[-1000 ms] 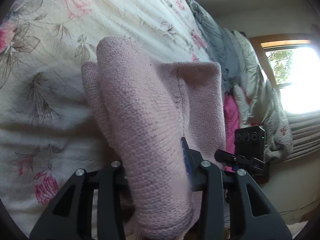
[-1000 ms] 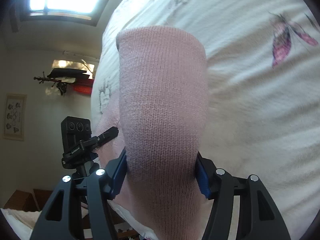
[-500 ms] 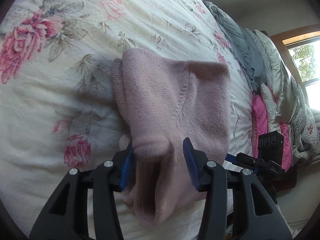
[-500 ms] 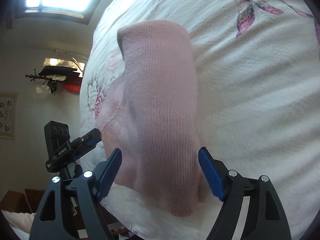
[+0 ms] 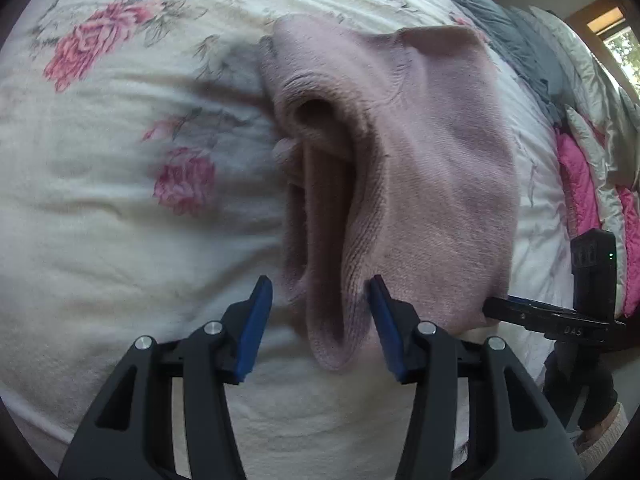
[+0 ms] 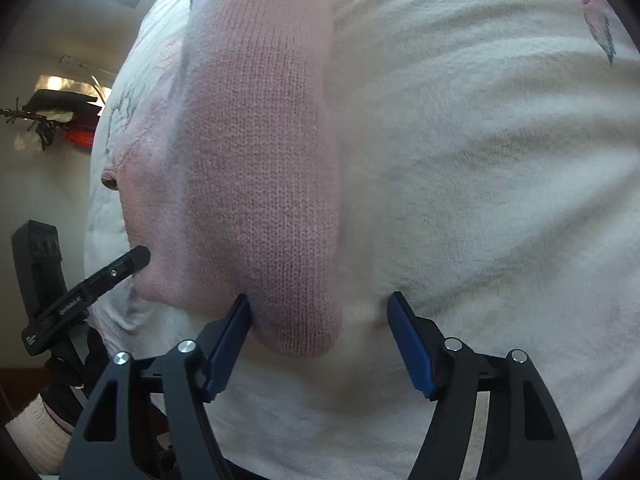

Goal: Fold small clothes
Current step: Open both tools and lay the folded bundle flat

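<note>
A small pink knitted garment (image 5: 432, 184) lies folded on a bed covered by a cream bedspread (image 5: 120, 240) with a soft, slightly ribbed weave and printed pink roses and grey-green leaves. The knit is fine and fuzzy; seen from the left wrist, its near edge rolls into a thick layered fold with a dark, tube-like opening at the top. The left hand-held gripper (image 5: 320, 312) has black plastic arms and blue pads, spread wide to either side of that near fold, with the right pad just touching the cloth and nothing clamped. From the right wrist, the same garment (image 6: 260, 160) shows as a smooth, rounded slab of ribbed knit. The right hand-held gripper (image 6: 320, 324) is also spread wide, its left pad against the garment's near end and its right pad over bare bedspread (image 6: 500, 200). At the far side of the bed lies a heap of grey, silvery and bright pink quilted bedding (image 5: 580, 168).
</note>
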### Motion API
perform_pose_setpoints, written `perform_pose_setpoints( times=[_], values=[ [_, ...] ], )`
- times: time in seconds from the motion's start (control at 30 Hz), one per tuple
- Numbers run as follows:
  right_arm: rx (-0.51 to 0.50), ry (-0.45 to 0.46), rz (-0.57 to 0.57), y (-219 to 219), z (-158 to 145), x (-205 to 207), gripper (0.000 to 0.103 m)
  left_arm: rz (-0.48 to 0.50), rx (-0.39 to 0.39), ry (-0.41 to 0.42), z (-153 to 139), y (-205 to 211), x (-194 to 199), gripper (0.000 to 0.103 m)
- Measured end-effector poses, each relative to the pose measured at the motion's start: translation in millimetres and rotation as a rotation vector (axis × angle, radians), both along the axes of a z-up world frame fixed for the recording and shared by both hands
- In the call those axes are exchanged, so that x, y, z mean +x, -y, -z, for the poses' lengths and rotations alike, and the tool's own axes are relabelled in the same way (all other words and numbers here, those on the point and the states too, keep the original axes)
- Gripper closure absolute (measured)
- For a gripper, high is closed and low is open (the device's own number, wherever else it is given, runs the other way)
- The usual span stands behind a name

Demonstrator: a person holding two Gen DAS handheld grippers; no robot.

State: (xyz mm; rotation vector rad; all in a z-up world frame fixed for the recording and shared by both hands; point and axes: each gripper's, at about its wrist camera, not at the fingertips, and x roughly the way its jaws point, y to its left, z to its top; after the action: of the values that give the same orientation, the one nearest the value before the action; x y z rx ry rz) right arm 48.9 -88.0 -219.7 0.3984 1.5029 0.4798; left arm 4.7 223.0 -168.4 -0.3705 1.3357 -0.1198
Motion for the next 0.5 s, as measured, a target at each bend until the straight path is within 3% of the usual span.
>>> perform_pose_setpoints(
  times=[0.1,0.3,0.5],
  values=[
    [-0.021,-0.006,-0.003,-2.7,-2.6,3.1,0.033,-0.039,-0.02,-0.004,-3.0,-11.2,-5.1,0.052],
    [-0.05,0.064,-0.031,-6.9,-39.4,-8.4,0.031,-0.048,-0.013,0.061,-46.7,-18.5,-20.2,0.052],
    [-0.148,0.226,-0.03,-8.4,-101.3,-29.7,0.019,-0.061,0.023,0.097,-94.7,-14.1,-41.0,0.041]
  ],
)
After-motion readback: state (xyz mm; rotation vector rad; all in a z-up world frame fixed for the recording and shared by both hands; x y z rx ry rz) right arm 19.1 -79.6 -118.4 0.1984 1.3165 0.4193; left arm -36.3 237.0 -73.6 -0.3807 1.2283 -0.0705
